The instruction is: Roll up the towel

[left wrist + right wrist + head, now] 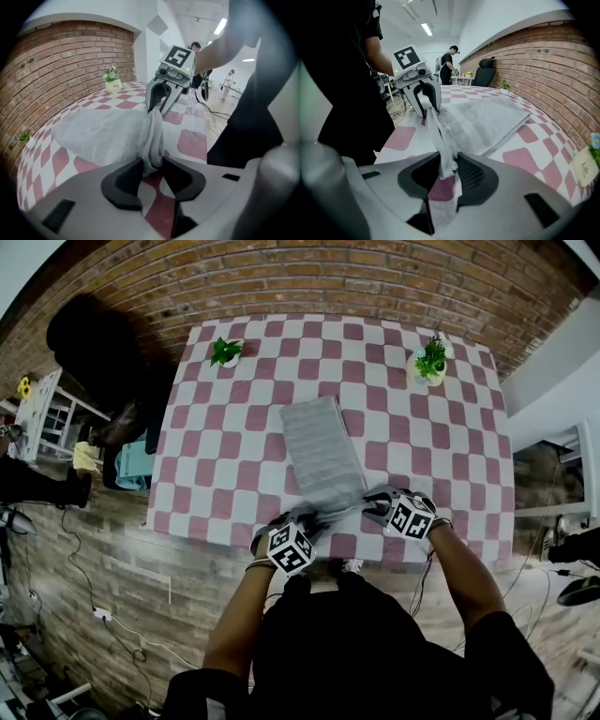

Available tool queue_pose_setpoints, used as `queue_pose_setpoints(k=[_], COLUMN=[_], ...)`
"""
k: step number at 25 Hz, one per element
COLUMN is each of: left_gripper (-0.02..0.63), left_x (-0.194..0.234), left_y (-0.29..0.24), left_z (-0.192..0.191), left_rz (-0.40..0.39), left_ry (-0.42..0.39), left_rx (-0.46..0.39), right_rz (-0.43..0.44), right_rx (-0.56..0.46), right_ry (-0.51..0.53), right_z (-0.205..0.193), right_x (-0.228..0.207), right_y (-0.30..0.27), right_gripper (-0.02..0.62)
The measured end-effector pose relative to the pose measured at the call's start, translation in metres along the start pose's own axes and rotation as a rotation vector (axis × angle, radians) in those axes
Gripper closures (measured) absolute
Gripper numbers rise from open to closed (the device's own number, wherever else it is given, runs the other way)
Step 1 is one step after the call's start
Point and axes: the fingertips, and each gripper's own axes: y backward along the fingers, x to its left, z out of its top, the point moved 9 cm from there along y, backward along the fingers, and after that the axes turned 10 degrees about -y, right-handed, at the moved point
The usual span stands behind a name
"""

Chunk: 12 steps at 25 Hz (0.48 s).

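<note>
Left gripper view: my left gripper (151,165) has its jaws pinched on a bunched fold of the towel (105,131), and the cloth fills the narrow gap between the dark pads. From there the towel's near edge rises in a ridge to my right gripper (158,107), which bites the other end of the same edge.

Right gripper view: same from the other side. The jaws are closed on a thin hanging flap of the cloth, and a strand of it runs across to the left gripper.

Head view: both grippers sit side by side at the near edge of the table (450,446), left one slightly nearer me, with the towel's near end lifted between them. The rest of the towel lies flat as a long grey-white strip. It runs away from me toward the middle of the table and slants a little to the left.

The tablecloth is a red-and-white check. Two small potted plants stand at the far corners, one on the left (225,351) and one on the right (430,362), both well apart from the towel. A brick wall (375,277) is behind the table. A black chair (94,348) stands off the far left corner. The floor is wood plank (94,549), with cables on it.
</note>
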Motion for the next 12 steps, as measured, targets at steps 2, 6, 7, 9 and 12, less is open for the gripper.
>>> queue_pose_setpoints(k=[2,6,7,9,12], left_gripper=[0.480,0.501,0.506,0.508,0.508], left_x=[-0.002,-0.014,-0.018,-0.028,-0.037], left_y=[0.001,0.009,0.012,0.019,0.030], left_z=[0.001,0.000,-0.001,-0.002,-0.002], left_rz=[-0.010,-0.074,-0.097,-0.146,-0.229], left_ry=[-0.017,-0.043,-0.048,-0.045,-0.008], left_rx=[0.011,0.024,0.025,0.018,-0.008], right_rz=[0.004,0.058,0.081,0.131,0.210], right_rx=[0.012,0.047,0.052,0.057,0.057], right_ry=[-0.008,-0.011,-0.010,-0.001,-0.015], right_z=[0.000,0.000,-0.001,-0.001,-0.004], right_x=[0.004,0.025,0.032,0.047,0.062], right_y=[0.002,0.008,0.009,0.014,0.022], right_gripper=[0.500,0.506,0.506,0.508,0.511])
